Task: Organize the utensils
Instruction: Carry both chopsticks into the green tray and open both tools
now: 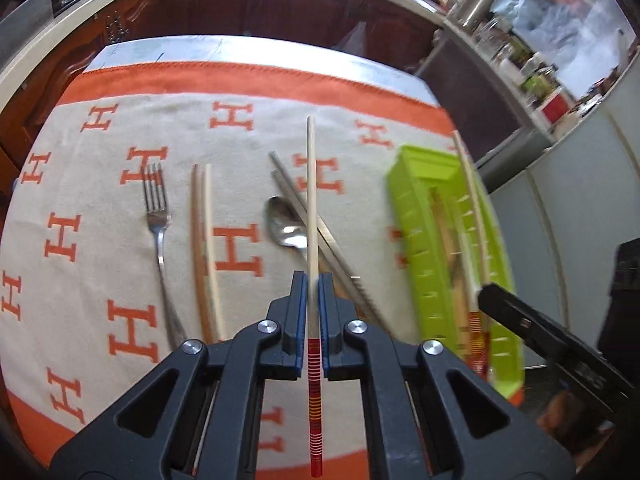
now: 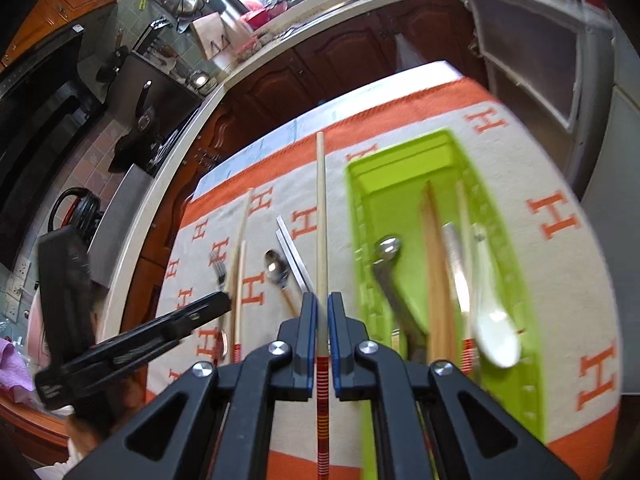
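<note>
Two chopsticks are in hand, one per gripper. The left gripper (image 1: 313, 280) has its fingers pinched narrow on a pale chopstick (image 1: 311, 184), held just above the red-banded handle, tip pointing to 12 o'clock over the cloth (image 1: 100, 200). The right gripper (image 2: 321, 300) clamps the matching stick (image 2: 321, 208) at much the same spot.

On the cloth lie a fork (image 1: 157, 204) at 9 o'clock of the left gripper's stick, a wooden pair (image 1: 203, 240) beside it, a spoon (image 1: 285, 224) and a flat metal pair (image 1: 320, 232) crossing under the held stick. The green tray (image 2: 400, 172) sits at 3 o'clock; it already holds wooden sticks, a white spoon (image 2: 492, 320) and what looks like a metal ladle (image 2: 390, 268), though blur makes that uncertain.

These sticks are light, stiff and smooth, so they would pivot or slide in a loose pinch. A hold near the banded end leaves a long lever; a grip closer to mid-length would steady them for lowering lengthwise into the tray.
</note>
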